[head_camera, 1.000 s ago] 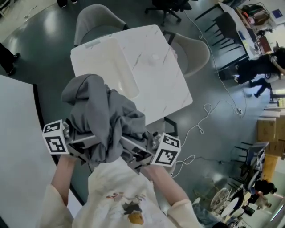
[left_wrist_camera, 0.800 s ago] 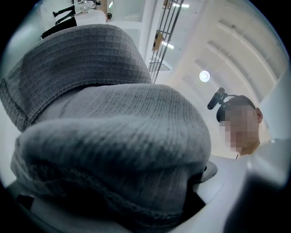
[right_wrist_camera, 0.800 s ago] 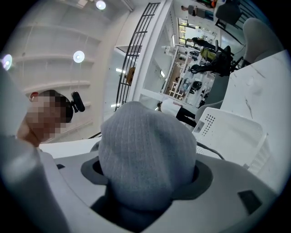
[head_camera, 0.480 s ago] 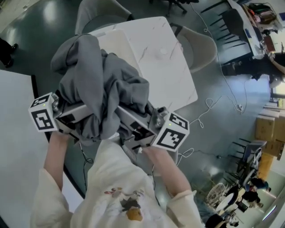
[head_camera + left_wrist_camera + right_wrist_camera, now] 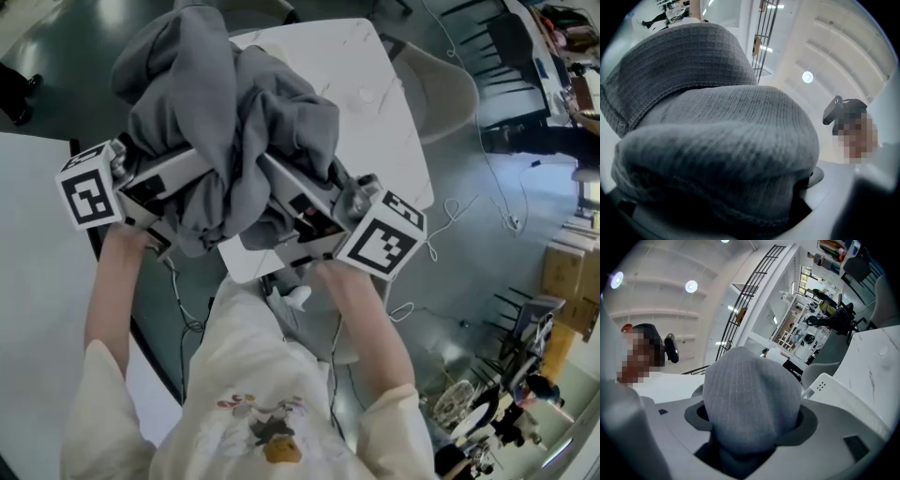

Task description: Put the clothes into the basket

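Observation:
A bundled grey garment [image 5: 225,122] hangs in the air between my two grippers, above the white marble table [image 5: 384,103]. My left gripper [image 5: 183,183] is shut on its left side, and grey knit [image 5: 717,140] fills the left gripper view. From the right, my right gripper [image 5: 295,192] is shut on a fold [image 5: 750,399] that bulges out between its jaws; those jaws have just been closing on the cloth. A white basket [image 5: 829,387] shows past that fold on the table. In the head view the garment hides the basket.
A pale chair [image 5: 450,84] stands at the table's far right side. Another white surface [image 5: 28,300] with a dark edge lies at my left. White cables [image 5: 450,216] trail over the dark floor to the right. Desks and people are at the far right.
Both grippers have carried the garment forward, from in front of the table to above it. The cloth now covers the basket in the head view.

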`<action>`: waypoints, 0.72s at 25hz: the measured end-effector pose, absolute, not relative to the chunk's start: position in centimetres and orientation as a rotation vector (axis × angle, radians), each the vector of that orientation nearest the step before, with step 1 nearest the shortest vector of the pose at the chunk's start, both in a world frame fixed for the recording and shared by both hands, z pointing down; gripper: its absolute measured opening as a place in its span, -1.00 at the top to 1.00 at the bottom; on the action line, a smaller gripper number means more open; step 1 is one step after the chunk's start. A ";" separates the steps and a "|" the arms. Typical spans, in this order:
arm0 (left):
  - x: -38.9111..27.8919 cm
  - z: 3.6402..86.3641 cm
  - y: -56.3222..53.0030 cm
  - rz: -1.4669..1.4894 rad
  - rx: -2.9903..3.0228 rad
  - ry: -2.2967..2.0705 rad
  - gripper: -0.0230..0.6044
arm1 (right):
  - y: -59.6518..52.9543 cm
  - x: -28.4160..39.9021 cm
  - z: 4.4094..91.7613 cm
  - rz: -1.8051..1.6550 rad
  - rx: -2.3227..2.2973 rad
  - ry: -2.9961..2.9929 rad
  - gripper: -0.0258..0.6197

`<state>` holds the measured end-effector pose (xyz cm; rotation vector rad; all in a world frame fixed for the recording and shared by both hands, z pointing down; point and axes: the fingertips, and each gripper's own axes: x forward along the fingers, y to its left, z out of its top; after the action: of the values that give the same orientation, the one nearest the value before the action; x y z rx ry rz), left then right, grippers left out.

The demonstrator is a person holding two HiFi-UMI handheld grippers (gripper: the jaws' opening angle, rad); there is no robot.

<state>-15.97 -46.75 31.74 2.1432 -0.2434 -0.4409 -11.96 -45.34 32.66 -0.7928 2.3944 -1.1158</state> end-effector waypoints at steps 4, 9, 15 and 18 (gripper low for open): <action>-16.0 33.9 -48.4 -0.402 2.157 -0.292 -0.78 | -47.2 -11.8 34.4 -1.114 -0.806 2.444 -0.14; -15.5 37.0 -50.4 -0.372 2.102 -0.342 -0.78 | -49.3 -11.2 37.4 -1.180 -0.873 2.419 -0.14; -15.4 42.9 -52.4 -0.295 2.029 -0.469 -0.78 | -51.5 -10.3 43.8 -1.327 -1.041 2.257 -0.14; -15.0 44.6 -52.5 -0.270 1.999 -0.500 -0.78 | -51.5 -9.6 45.8 -1.362 -1.102 2.214 -0.12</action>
<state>-14.98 -52.50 44.60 1.9987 -0.5002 -0.2696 -9.57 -51.51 45.76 -1.1022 2.2142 -1.3623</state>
